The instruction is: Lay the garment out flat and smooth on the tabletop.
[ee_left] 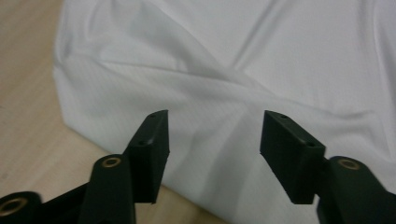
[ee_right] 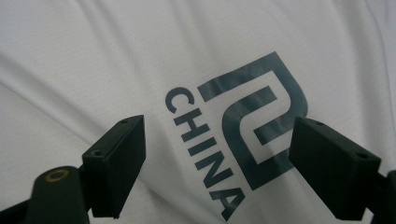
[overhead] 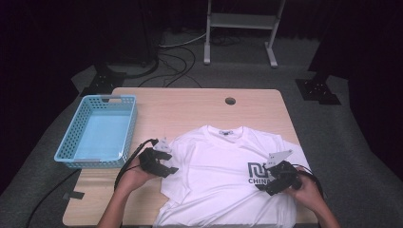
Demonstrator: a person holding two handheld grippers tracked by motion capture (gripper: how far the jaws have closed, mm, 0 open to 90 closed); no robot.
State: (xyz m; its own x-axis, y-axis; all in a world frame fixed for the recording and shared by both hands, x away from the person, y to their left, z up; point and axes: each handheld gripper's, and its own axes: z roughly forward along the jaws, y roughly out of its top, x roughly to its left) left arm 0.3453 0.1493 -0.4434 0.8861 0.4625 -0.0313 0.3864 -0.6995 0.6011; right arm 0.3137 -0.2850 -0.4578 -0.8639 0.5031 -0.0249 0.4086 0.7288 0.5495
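White printed cotton T-shirt (overhead: 223, 166) spread on wooden bench (overhead: 190, 102), left hand-held gripper (overhead: 170, 164) and right hand-held gripper (overhead: 267, 183) both open above the fabric, gripping nothing

Table evenly lit from above against a dark room; close gripper views slightly soft, no glare.

One white T-shirt (overhead: 223, 166), one blue plastic basket (overhead: 97, 130), two handheld grippers, left (overhead: 166, 163) and right (overhead: 272, 183), on one wooden counter (overhead: 190, 102).
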